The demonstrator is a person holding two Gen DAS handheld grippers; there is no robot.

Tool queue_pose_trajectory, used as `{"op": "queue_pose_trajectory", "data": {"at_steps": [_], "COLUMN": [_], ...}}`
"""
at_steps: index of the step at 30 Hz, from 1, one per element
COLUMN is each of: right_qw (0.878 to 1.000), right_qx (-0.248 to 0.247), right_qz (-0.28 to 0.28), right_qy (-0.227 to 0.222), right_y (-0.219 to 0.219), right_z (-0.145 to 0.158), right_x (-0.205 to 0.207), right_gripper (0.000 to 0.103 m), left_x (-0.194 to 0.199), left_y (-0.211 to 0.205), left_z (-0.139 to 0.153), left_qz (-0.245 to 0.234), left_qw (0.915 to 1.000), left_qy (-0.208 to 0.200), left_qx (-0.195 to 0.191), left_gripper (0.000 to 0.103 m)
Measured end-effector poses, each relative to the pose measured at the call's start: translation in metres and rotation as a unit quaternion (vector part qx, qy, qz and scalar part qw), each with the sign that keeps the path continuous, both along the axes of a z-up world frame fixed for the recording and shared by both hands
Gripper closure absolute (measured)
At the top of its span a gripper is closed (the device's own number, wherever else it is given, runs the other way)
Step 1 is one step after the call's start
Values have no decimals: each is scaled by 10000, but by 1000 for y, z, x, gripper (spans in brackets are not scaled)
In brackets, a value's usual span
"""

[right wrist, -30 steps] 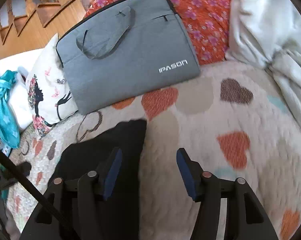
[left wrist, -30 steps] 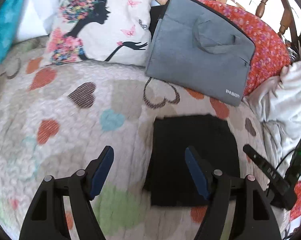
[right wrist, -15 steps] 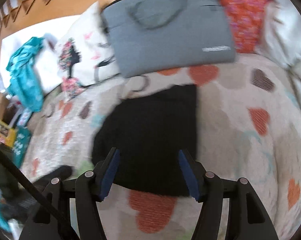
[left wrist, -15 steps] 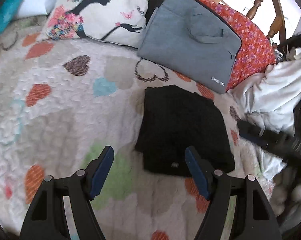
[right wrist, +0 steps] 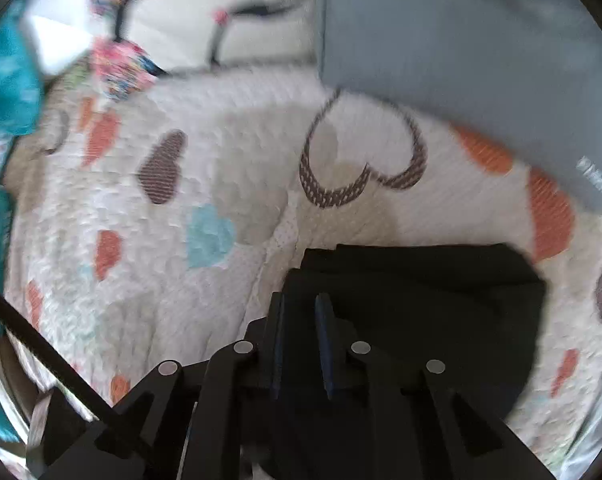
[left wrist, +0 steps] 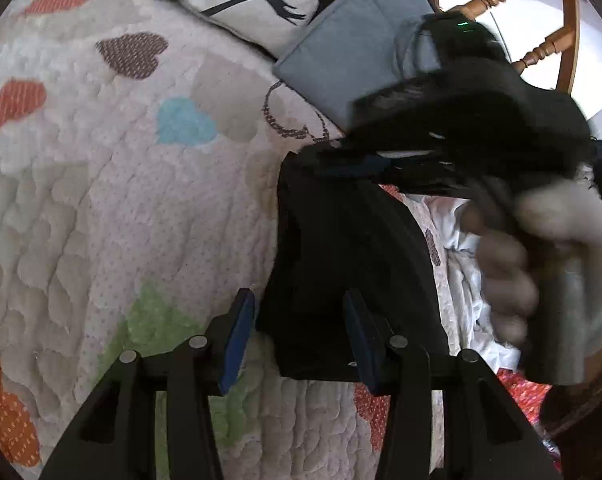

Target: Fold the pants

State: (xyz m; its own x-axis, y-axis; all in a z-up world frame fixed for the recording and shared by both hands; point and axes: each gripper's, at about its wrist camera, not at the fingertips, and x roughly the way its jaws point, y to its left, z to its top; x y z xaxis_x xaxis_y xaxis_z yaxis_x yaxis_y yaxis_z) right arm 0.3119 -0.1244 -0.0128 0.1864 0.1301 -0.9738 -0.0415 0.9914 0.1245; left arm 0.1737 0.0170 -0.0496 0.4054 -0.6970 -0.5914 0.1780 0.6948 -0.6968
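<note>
The black pants (left wrist: 341, 248) lie folded into a compact rectangle on the heart-patterned quilt (left wrist: 121, 220). My left gripper (left wrist: 299, 332) is open, its fingers straddling the near left corner of the pants. In the left wrist view the right gripper (left wrist: 329, 160) reaches in from the right at the far edge of the pants, held by a gloved hand (left wrist: 549, 272). In the right wrist view my right gripper (right wrist: 301, 312) has its jaws nearly together over the left edge of the pants (right wrist: 441, 308); whether cloth is pinched I cannot tell.
A grey laptop bag (left wrist: 353, 60) and a white printed pillow (left wrist: 241, 4) lie at the far side of the quilt. White bedding (left wrist: 461, 272) is bunched at the right. A wooden chair back (left wrist: 541, 20) stands behind. Teal fabric (right wrist: 5, 72) is at the far left.
Both grippers have moved in onto the pants. The right gripper's jaws have narrowed from wide open. The left gripper's opening has also narrowed and dropped to the near corner.
</note>
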Motion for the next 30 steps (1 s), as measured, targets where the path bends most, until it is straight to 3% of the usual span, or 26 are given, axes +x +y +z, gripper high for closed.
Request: {"op": "queue_pose_trajectory", "data": {"at_steps": [3, 4, 6, 9, 11, 14, 18, 20, 21, 25, 27, 30], "right_qw": [9979, 9962, 9932, 9858, 9786, 9710, 9660, 9641, 9629, 9561, 9536, 9514], "right_qx": [-199, -280, -132, 113, 41, -252, -468, -321, -243, 206, 329, 514], "right_qz": [-299, -374, -392, -475, -527, -608, -952, -1225, -1328, -1605, -1614, -1616], "right_qy": [-535, -741, -1085, -1608, -1991, -2298, -2359, -2333, -2335, -2443, -2519, -2573], "right_y": [-4, -7, -12, -29, -42, -60, -85, -100, -104, -109, -104, -94], "right_z": [2, 9, 28, 63, 80, 86, 70, 58, 53, 42, 42, 39], "right_x": [10, 9, -5, -58, -113, -190, -273, -309, -319, -356, -362, -366], "right_gripper": [81, 76, 76, 64, 43, 42, 41, 41, 41, 41, 39, 37], "left_x": [-2, -3, -7, -13, -19, -37, -77, -97, -110, -158, -175, -187], "left_y": [1, 3, 4, 7, 8, 6, 8, 13, 15, 21, 19, 16], "left_z": [-1, 0, 3, 10, 17, 35, 72, 86, 96, 136, 154, 168], "left_qz": [-64, -76, -66, 90, 202, 418, 823, 1002, 1121, 1566, 1715, 1924], "left_qw": [10000, 10000, 9998, 9986, 9967, 9878, 9632, 9540, 9468, 9099, 8955, 8841], "left_qy": [3, -16, -91, -265, -430, -893, -1606, -1842, -2000, -2662, -2898, -2878], "left_qx": [-6, 31, 142, 446, 664, 1203, 1991, 2141, 2259, 2769, 2910, 3140], "left_gripper": [55, 55, 55, 55, 55, 53, 49, 30, 26, 2, 0, 0]}}
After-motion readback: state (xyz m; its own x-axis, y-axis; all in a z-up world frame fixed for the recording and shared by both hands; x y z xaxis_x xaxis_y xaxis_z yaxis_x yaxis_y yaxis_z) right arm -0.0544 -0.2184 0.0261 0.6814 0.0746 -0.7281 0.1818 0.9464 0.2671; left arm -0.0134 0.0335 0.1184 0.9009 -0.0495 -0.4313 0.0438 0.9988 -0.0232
